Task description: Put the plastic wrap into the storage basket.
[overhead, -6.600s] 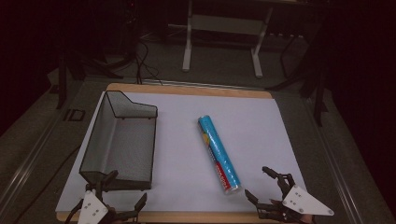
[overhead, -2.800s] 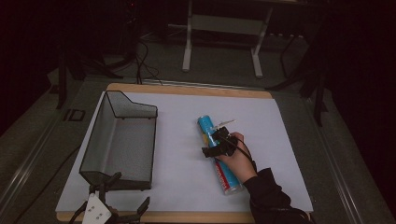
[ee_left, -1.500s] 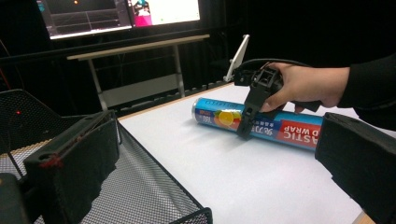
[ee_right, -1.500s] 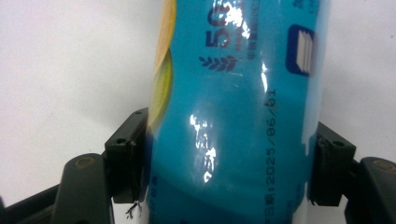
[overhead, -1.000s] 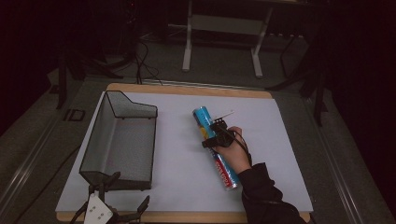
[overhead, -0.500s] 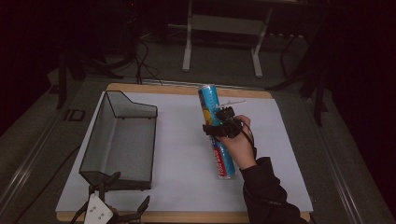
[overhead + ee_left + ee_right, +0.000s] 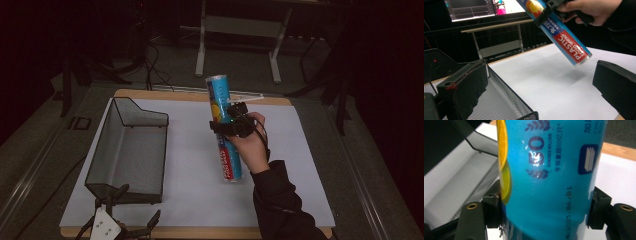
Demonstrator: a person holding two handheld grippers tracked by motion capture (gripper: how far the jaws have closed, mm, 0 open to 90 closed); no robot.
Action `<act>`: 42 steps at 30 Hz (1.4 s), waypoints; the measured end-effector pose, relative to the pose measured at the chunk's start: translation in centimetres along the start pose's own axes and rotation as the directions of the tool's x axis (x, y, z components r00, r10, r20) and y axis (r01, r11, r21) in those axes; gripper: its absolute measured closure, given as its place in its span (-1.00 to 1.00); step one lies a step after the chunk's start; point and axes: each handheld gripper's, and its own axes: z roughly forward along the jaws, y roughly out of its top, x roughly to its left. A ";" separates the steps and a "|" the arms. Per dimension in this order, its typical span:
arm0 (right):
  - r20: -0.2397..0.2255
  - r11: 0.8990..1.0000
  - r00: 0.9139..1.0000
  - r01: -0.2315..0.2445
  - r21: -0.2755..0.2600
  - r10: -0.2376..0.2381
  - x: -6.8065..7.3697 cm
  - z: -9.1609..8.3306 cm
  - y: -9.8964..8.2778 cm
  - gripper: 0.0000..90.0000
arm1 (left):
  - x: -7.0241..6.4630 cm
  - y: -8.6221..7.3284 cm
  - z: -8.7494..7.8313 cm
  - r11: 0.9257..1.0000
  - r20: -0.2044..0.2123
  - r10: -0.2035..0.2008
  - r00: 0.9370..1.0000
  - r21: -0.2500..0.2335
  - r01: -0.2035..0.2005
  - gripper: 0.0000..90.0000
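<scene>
**Blue tube pinched in the right claw above the table**

A blue plastic-wrap tube (image 7: 224, 130) is clamped between the jaws of the right gripper (image 7: 231, 121), which is held in the person's right hand (image 7: 248, 145). The grip is taken around the tube's middle; in the right gripper view the tube (image 7: 549, 182) is seen pressed on both flanks by the two black pads. The tube is held clear of the white table sheet (image 7: 295, 165), steeply tilted, its capped end raised toward the far edge of the table and its red-labelled end lowest, nearer the person. In the left gripper view the red end (image 7: 571, 48) is seen hanging in the air above its shadow.

The wire mesh basket (image 7: 131, 145) stands well apart to the tube's left. The left gripper (image 7: 117, 227) is seen at the near table edge beside the basket, its jaws spread with nothing between them.
</scene>
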 end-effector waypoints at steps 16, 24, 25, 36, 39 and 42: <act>-0.080 0.998 0.997 0.013 -0.063 -0.018 4.3 -0.5 4.5 -0.29 | 0.0 0.0 -0.1 1.000 0.003 0.006 1.000 -0.005 -0.006 -1.00; -0.111 0.995 0.994 -0.010 -0.096 -0.001 6.4 0.0 5.8 -0.29 | -0.1 0.0 -0.2 1.000 0.001 0.015 1.000 -0.007 -0.015 -1.00; -0.115 0.995 0.993 -0.015 -0.099 0.004 6.6 0.1 5.9 -0.29 | -0.1 0.0 -0.2 1.000 0.003 0.013 1.000 -0.007 -0.013 -1.00; -0.131 0.993 0.991 -0.021 -0.117 0.006 9.5 1.5 7.4 -0.29 | 0.0 0.0 -0.3 1.000 0.004 0.011 1.000 -0.009 -0.011 -1.00; -0.140 0.991 0.990 -0.030 -0.128 0.012 10.3 1.9 7.6 -0.29 | 0.0 0.0 -0.4 1.000 0.005 0.012 1.000 -0.011 -0.012 -1.00; -0.160 0.990 0.987 -0.040 -0.132 0.019 11.1 2.5 7.7 -0.29 | 0.0 0.0 -0.4 1.000 0.003 0.014 1.000 -0.010 -0.014 -1.00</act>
